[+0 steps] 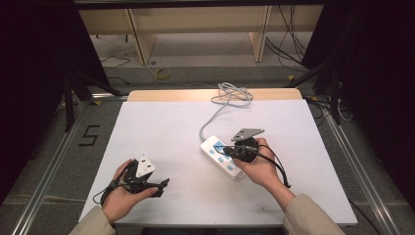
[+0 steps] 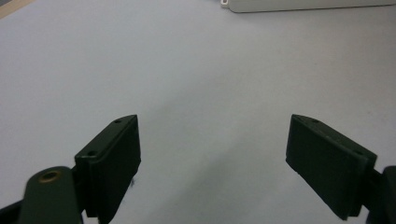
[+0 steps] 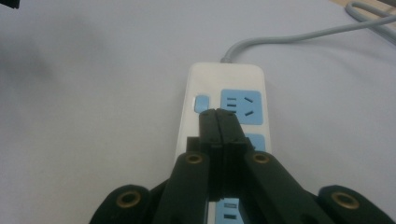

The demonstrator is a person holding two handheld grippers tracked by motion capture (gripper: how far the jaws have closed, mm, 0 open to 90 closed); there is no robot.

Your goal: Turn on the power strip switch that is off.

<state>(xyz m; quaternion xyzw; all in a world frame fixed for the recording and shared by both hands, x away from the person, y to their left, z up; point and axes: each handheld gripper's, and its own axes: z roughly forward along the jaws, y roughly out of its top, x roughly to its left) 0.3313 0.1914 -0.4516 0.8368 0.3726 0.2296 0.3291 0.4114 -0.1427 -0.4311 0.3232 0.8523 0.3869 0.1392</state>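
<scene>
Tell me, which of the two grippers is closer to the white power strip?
The right. The right gripper hangs shut directly over the power strip, its tips by a blue button. The left gripper sits open near the table's front edge, well apart from it.

Beige sleeves (image 1: 306, 215); black claws with brass screws (image 3: 193, 159), grey plates (image 1: 247, 133).

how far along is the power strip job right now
Early or mid-way. Done: the right hand-held gripper is over the power strip, jaws shut with nothing between them. In hand: its tips sit by the blue button; contact unclear. Left: the left hand-held gripper waits open above the table.
</scene>
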